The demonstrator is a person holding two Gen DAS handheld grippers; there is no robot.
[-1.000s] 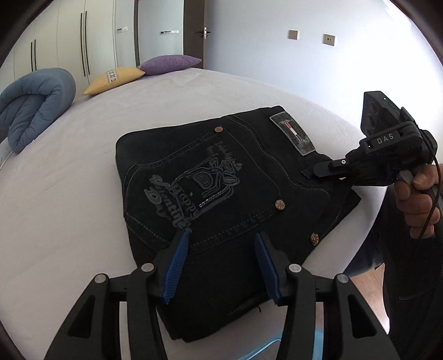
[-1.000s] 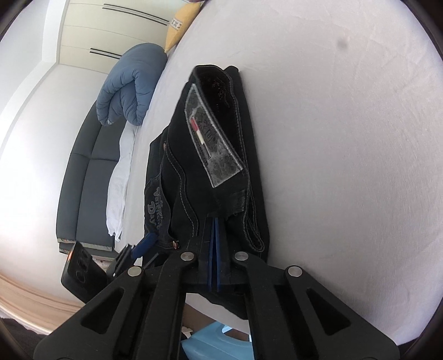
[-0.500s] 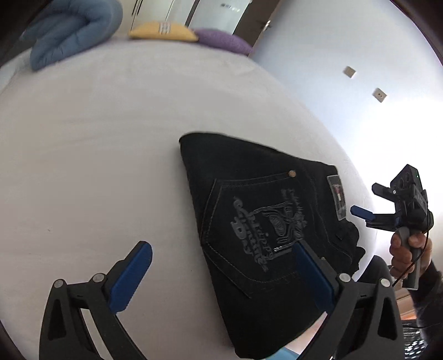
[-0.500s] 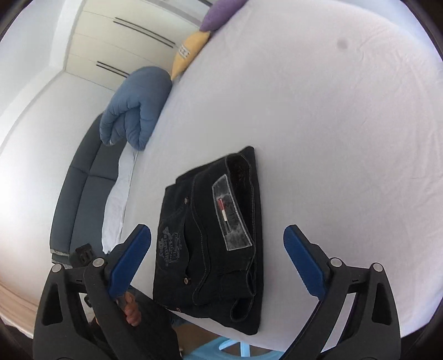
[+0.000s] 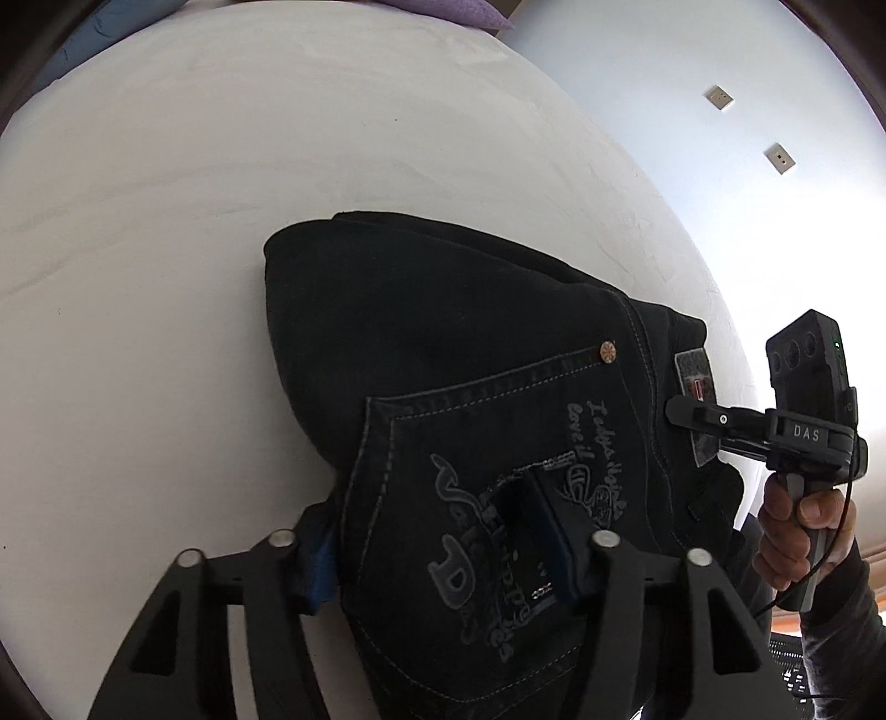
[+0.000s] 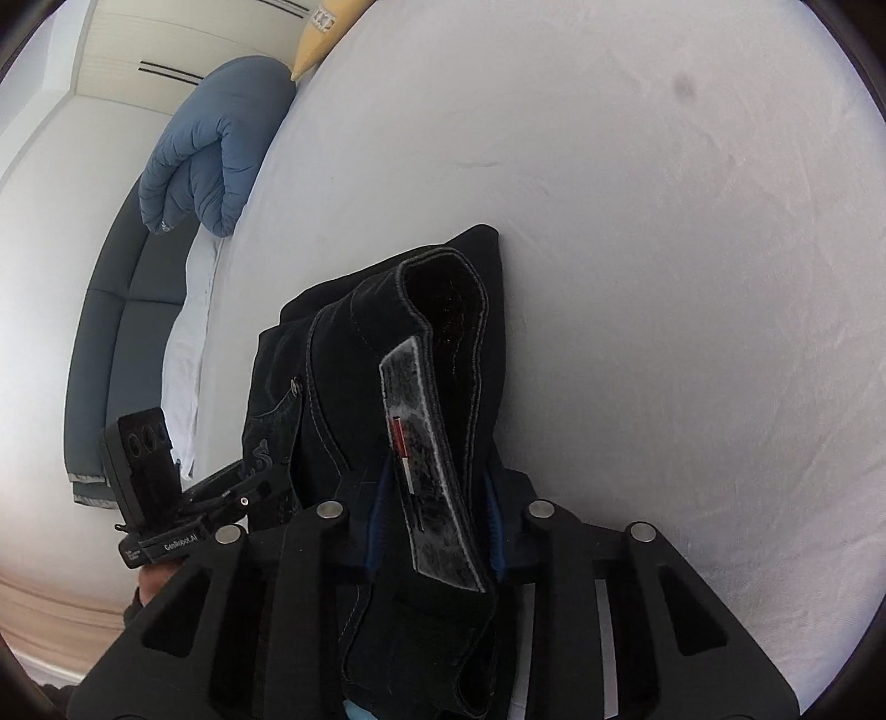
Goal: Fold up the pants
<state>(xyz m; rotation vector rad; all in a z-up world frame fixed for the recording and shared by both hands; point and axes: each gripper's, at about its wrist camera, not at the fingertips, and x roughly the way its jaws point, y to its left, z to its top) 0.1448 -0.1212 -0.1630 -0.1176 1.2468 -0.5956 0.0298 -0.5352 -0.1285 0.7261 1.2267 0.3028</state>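
Folded black pants (image 5: 498, 354) on white bed (image 5: 166, 249); left gripper (image 5: 437, 545) just closed on pocket side, right gripper (image 6: 434, 520) on waistband; lift both together, level

I count one pair of black pants (image 5: 443, 343) on one white bed (image 5: 166, 221), two grippers, left (image 5: 437, 548) and right (image 6: 437, 515), two wall plates (image 5: 720, 98), one blue duvet (image 6: 216, 149), and one yellow pillow (image 6: 321, 27).
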